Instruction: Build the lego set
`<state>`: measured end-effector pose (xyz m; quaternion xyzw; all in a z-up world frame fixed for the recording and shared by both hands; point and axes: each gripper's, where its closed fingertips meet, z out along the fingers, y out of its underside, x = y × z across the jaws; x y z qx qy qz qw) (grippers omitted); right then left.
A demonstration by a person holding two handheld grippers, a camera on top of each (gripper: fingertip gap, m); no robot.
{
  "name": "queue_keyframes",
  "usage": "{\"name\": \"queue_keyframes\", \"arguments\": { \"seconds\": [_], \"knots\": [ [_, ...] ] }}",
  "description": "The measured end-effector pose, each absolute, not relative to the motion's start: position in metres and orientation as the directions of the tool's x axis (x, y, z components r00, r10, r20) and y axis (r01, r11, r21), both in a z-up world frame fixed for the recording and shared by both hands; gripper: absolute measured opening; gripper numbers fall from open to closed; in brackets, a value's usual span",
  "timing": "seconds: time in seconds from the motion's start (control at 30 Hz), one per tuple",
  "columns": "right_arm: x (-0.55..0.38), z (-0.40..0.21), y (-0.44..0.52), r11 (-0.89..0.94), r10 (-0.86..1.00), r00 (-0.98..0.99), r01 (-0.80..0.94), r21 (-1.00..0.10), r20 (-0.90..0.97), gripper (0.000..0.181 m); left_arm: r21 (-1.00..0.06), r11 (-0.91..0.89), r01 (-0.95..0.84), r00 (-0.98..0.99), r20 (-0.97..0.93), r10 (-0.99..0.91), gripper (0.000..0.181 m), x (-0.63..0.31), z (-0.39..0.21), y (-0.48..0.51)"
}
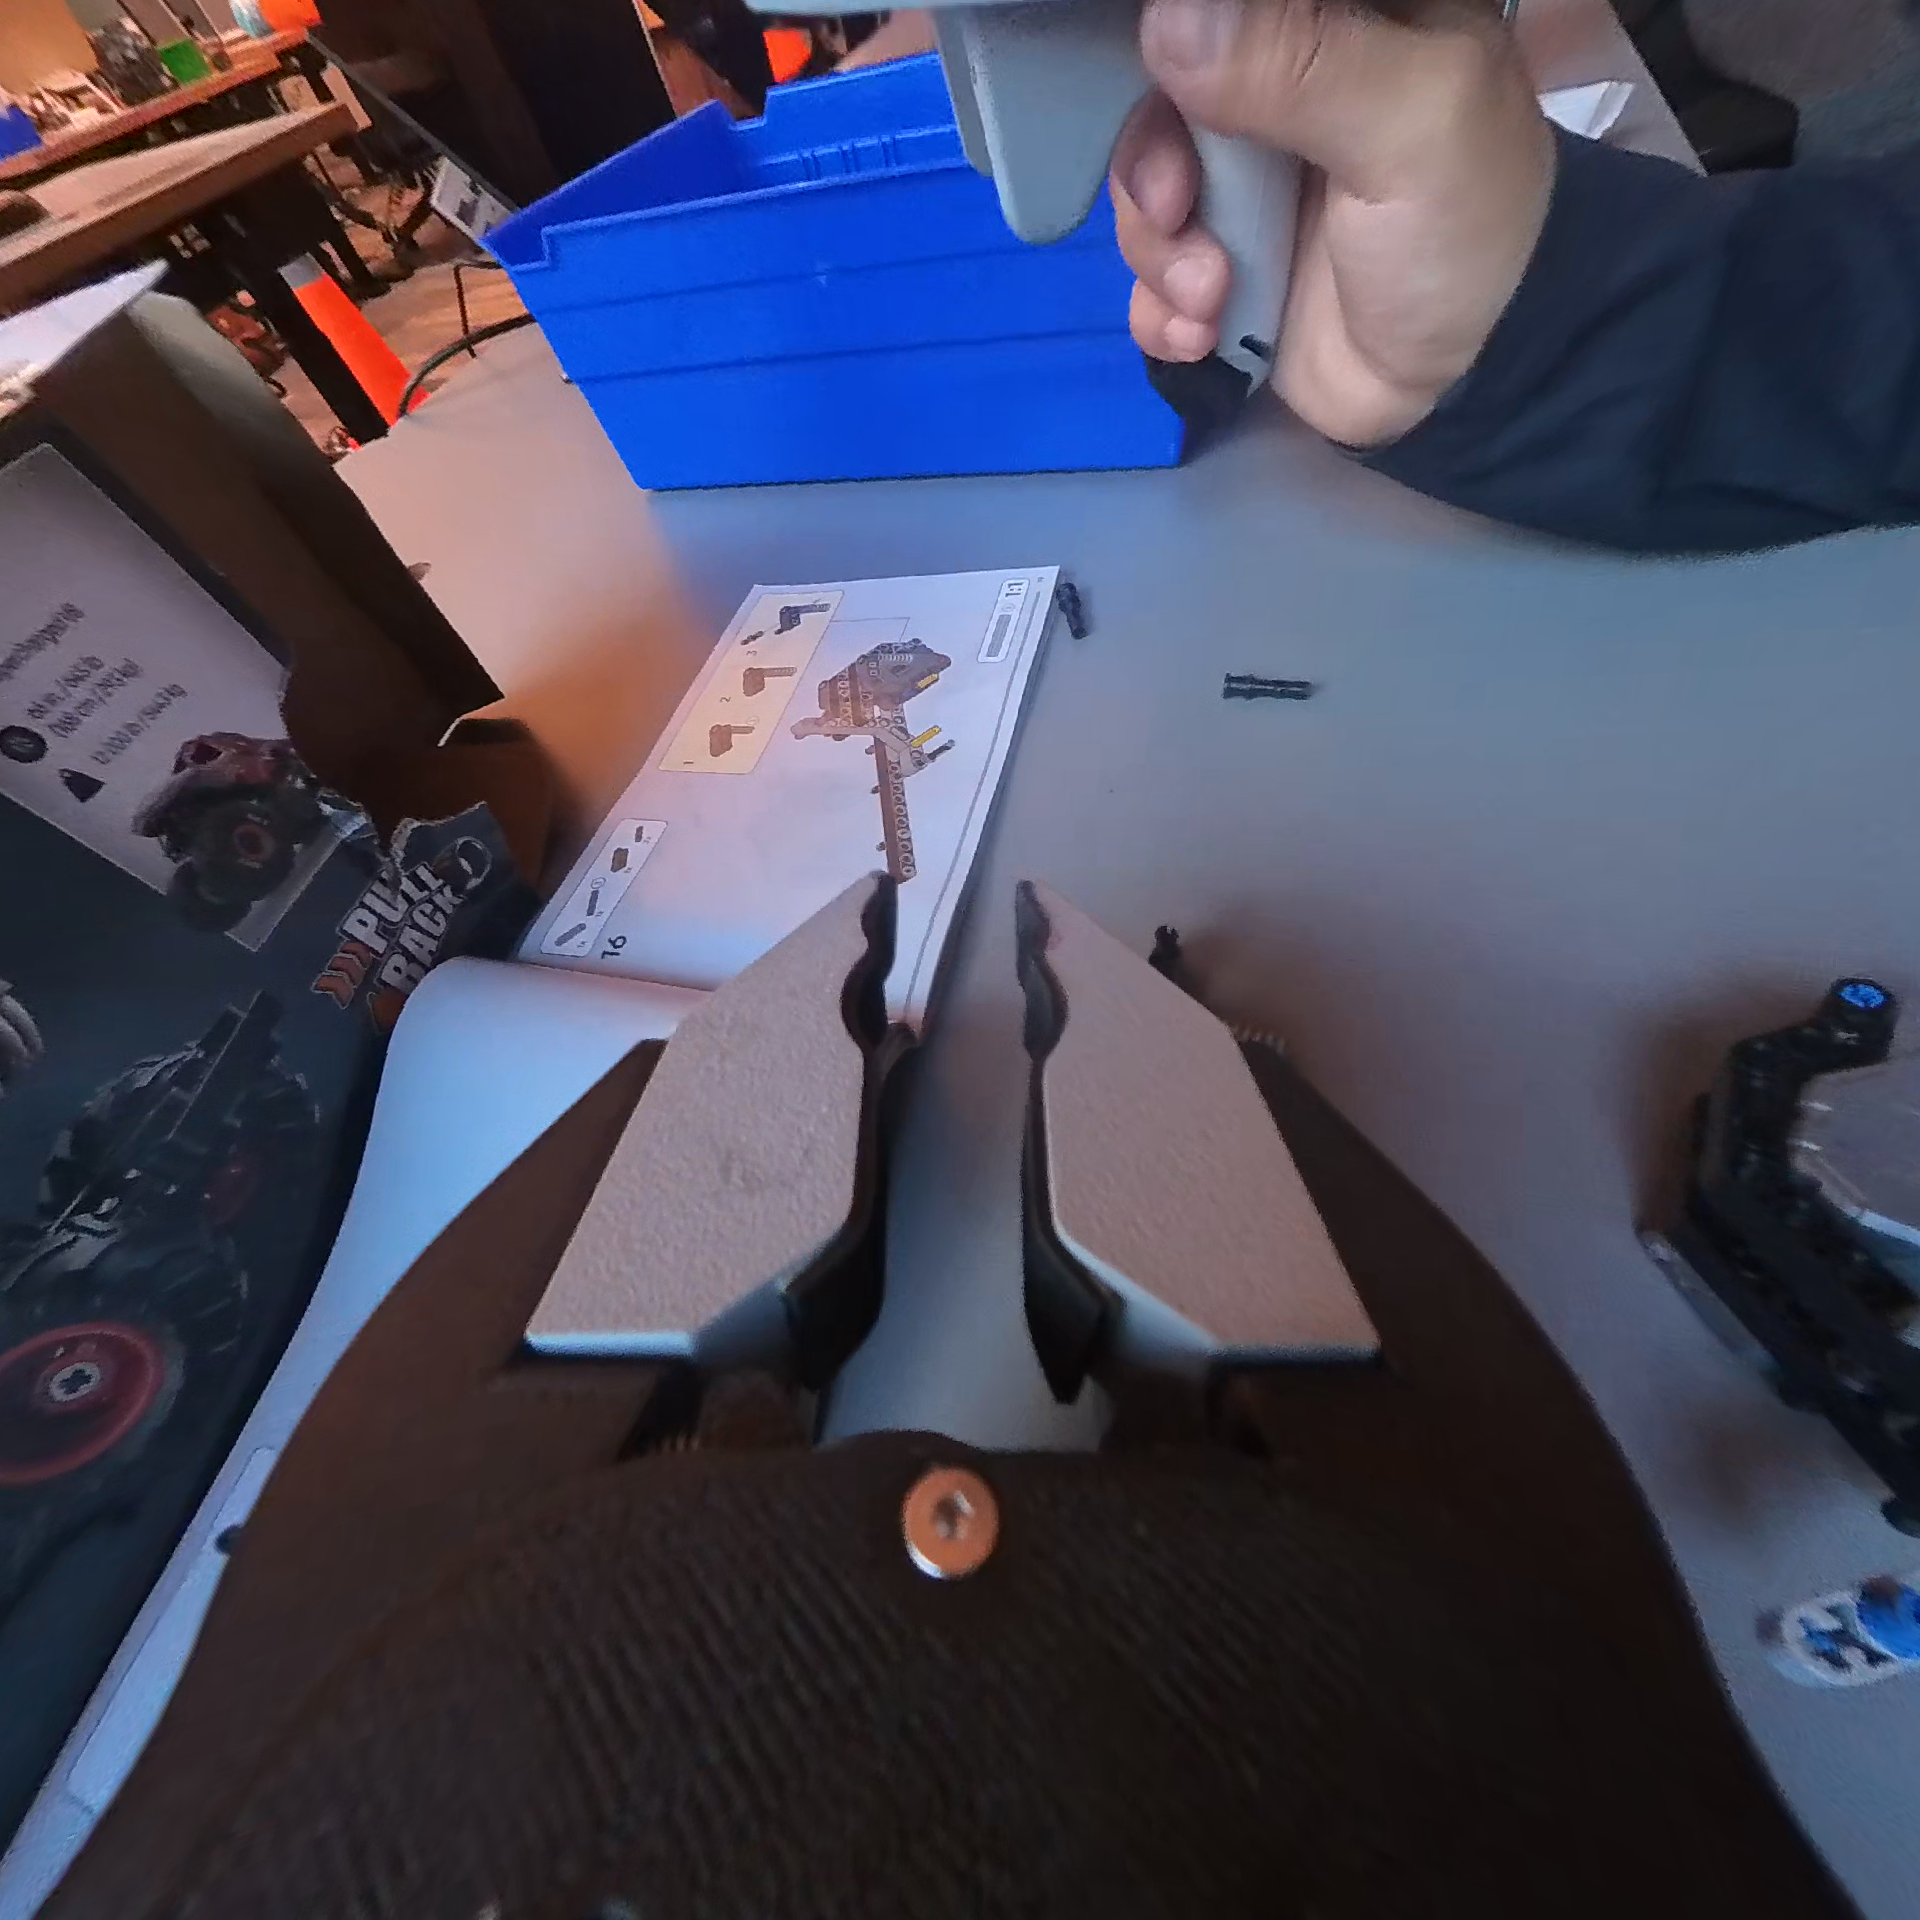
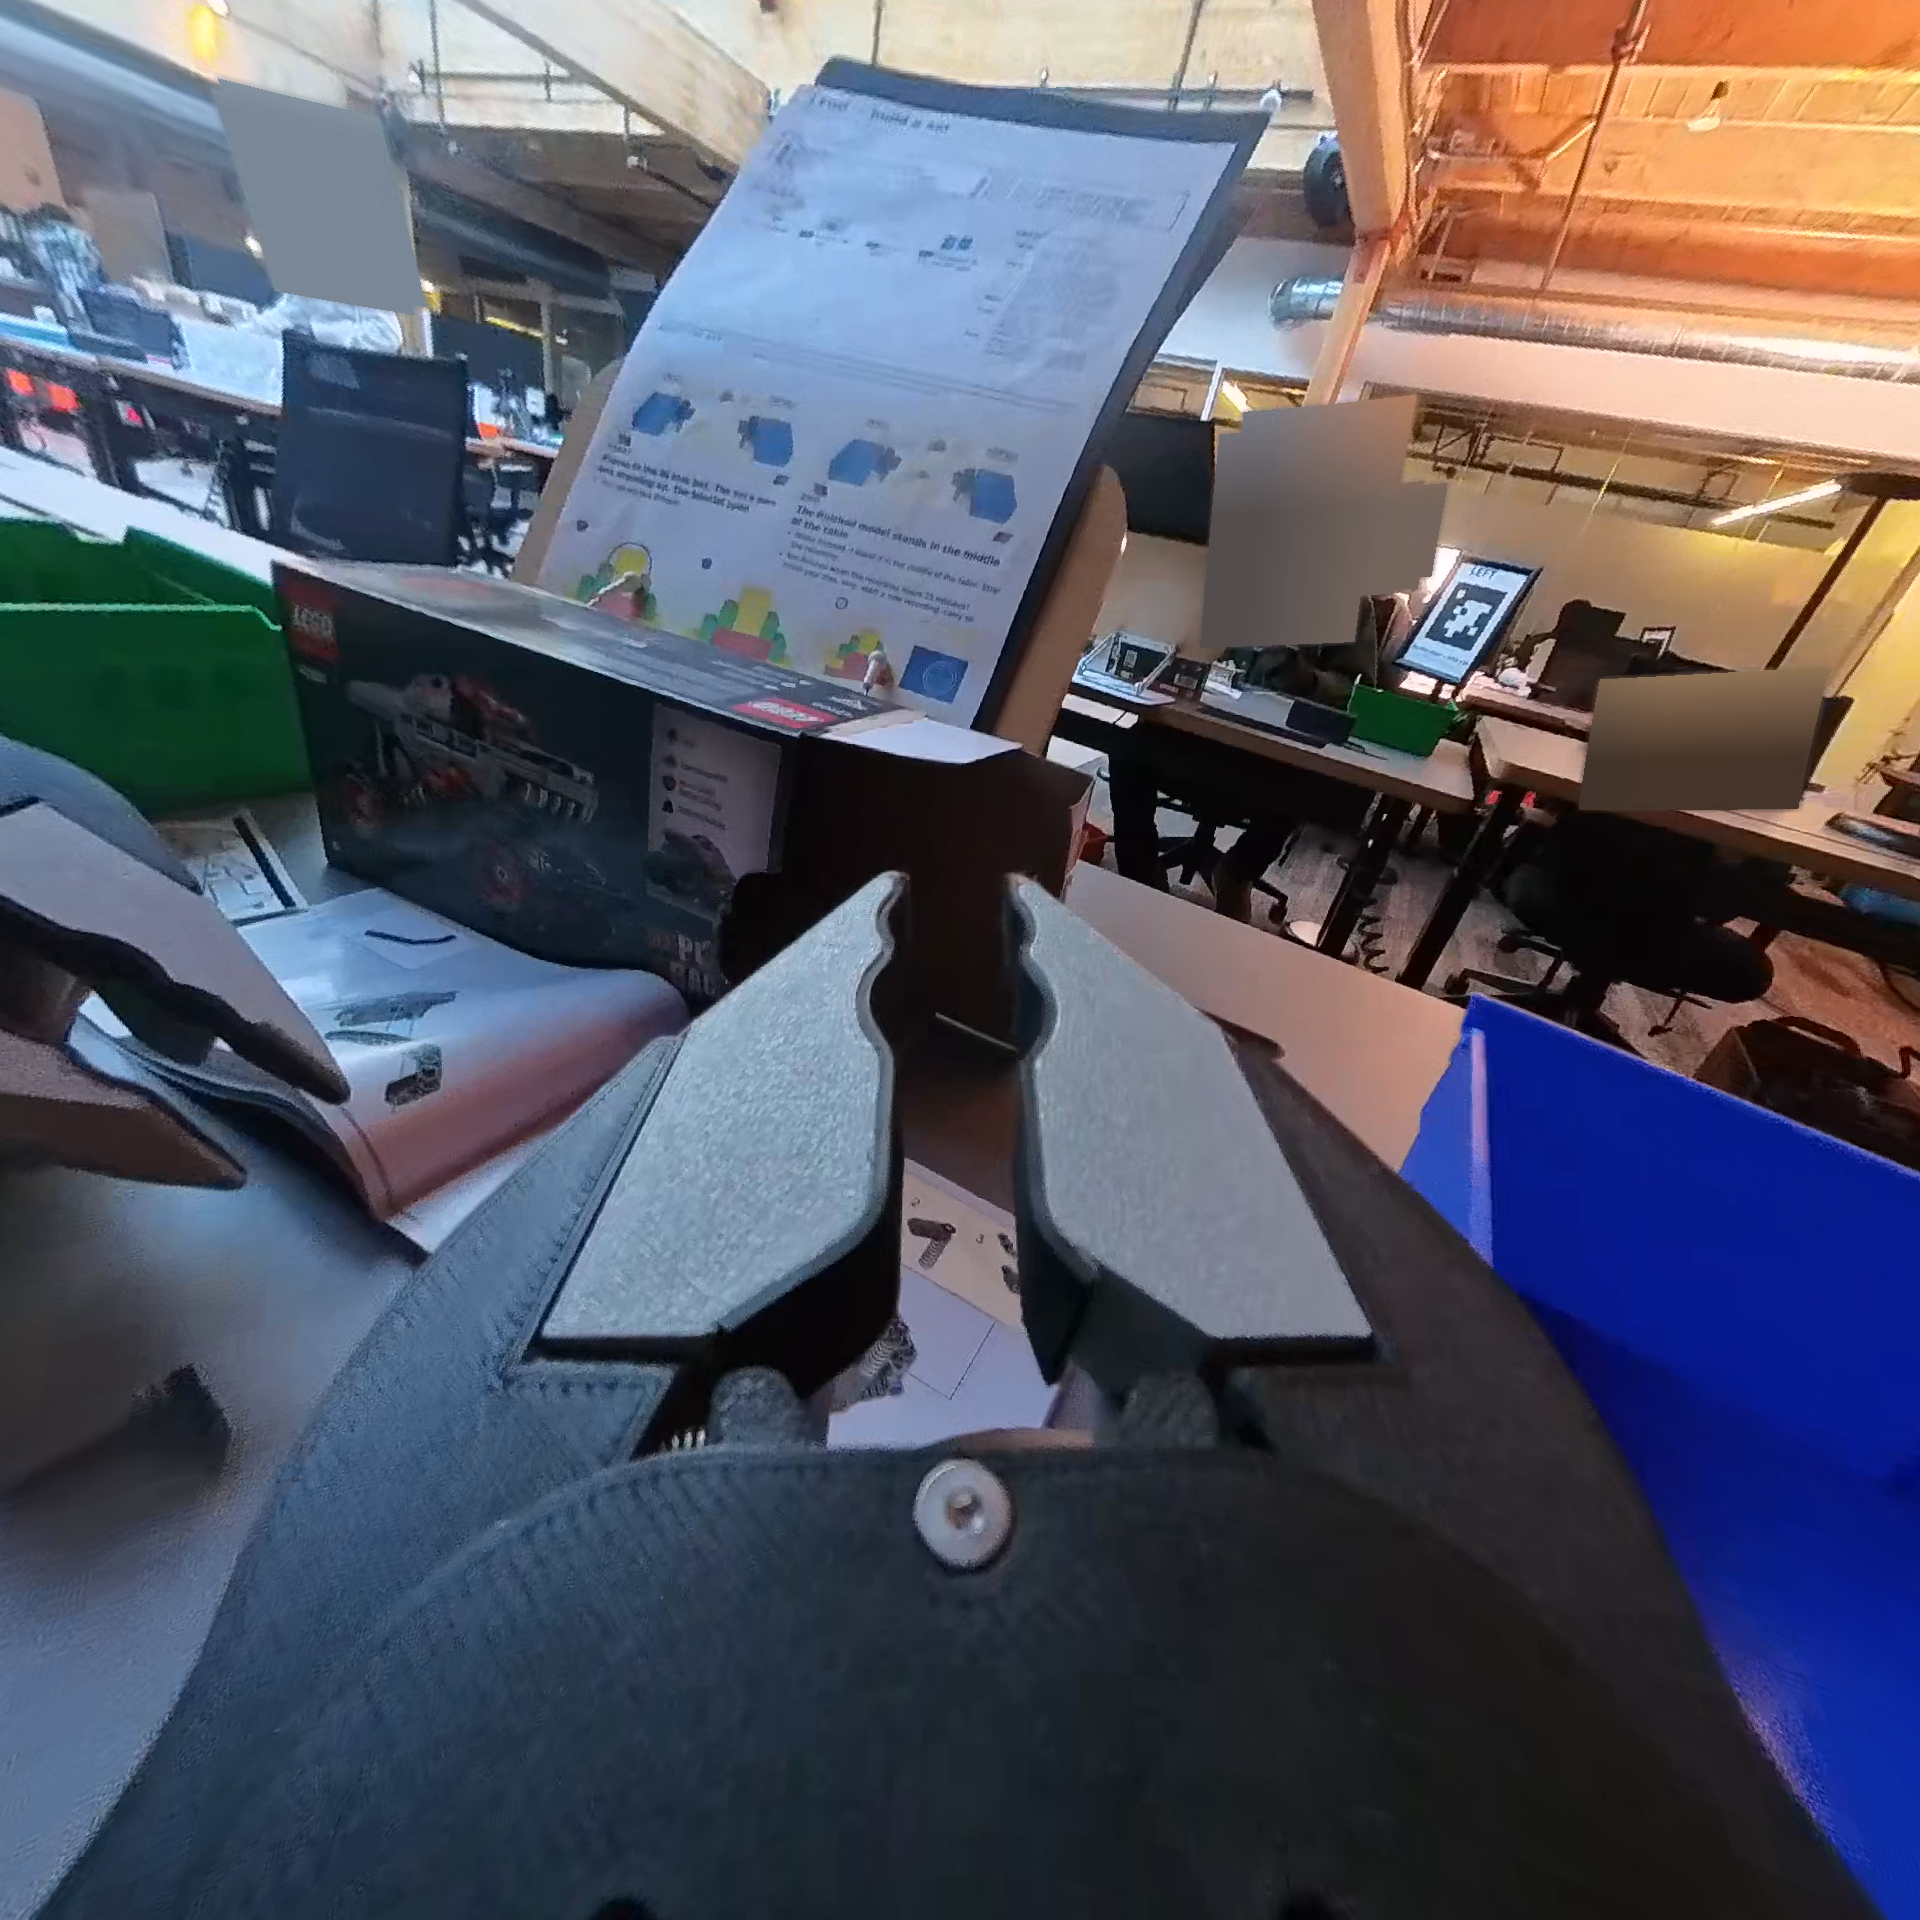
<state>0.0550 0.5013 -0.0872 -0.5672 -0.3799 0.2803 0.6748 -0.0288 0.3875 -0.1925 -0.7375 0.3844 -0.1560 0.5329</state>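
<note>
Left gripper (image 1: 951,894): fingers parted with nothing between them, held low over the grey worktop (image 1: 1455,831) at the near corner of the open instruction booklet (image 1: 831,769); a black partly built lego assembly (image 1: 1787,1195) lies to its right, two loose black pins (image 1: 1265,686) lie beyond, and the lego box (image 1: 156,935) lies to the left. Right gripper (image 2: 956,894): fingers likewise parted and empty, raised above the booklet and pointing at the box, with the blue bin (image 2: 1683,1299) at right. A hand (image 1: 1340,208) holds that gripper's grey handle before the bin.
</note>
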Motion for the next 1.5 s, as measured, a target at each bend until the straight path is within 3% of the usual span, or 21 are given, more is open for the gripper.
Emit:
{"name": "queue_keyframes", "arguments": {
  "seconds": [0.03,0.27,1.5],
  "knots": [
    [0.054,-0.09,0.502,0.194,0.815,0.545,0.06,-0.979,0.195,0.014,-0.907,-0.143,-0.397,0.653,-0.169,-0.739,0.021,-0.028,-0.193,0.387],
    [0.043,-0.108,0.501,0.102,0.872,0.475,0.06,-0.993,0.118,0.016,-0.906,-0.166,-0.388,0.645,-0.139,-0.751,0.021,-0.028,-0.195,0.388],
    [0.039,-0.111,0.497,0.156,0.861,0.468,0.13,-0.979,0.199,0.014,-0.887,-0.155,-0.435,0.629,-0.176,-0.757,0.021,-0.025,-0.2,0.386]
  ]
}}
